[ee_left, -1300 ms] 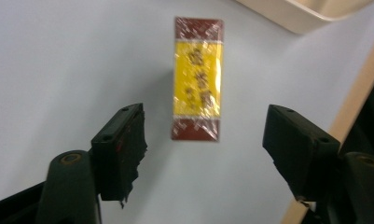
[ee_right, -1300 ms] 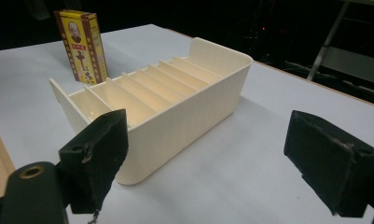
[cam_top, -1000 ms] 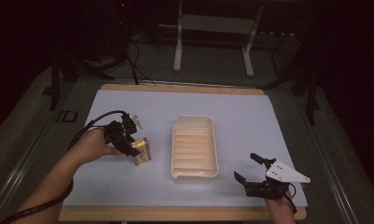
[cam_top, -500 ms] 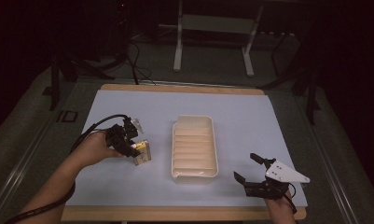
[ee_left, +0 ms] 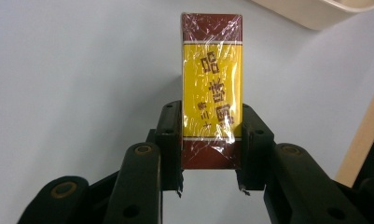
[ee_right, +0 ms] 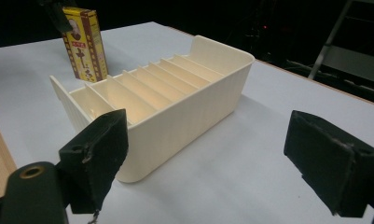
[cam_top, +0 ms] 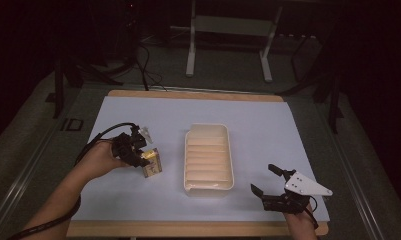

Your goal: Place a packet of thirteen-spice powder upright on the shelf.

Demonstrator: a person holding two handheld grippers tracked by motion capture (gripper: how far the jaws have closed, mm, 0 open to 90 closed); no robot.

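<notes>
The left gripper (ee_left: 211, 175) is clamping a small box (ee_left: 212, 88), its jaws pressing the two narrow sides near the dark red lower band. The box is wrapped in shiny clear film over a yellow panel with printed characters. In the high view the box (cam_top: 152, 162) is sitting at about 9 o'clock from the cream tray (cam_top: 207, 186), apart from it, over the pale sheet covering the tabletop (cam_top: 268, 120); whether it is touching the sheet or hanging just above it, I cannot tell. From the right gripper view it is standing upright just beyond the tray's far corner.

The box is probably light and fairly stiff, but the film is likely slippery and the card could dent under a hard squeeze; a hold low across the narrow sides looks sensible.

The right gripper (cam_top: 271, 190) is resting with its jaws spread wide and empty, at about 4 o'clock from the tray, whose ribbed slots (ee_right: 142, 88) are lying bare.
</notes>
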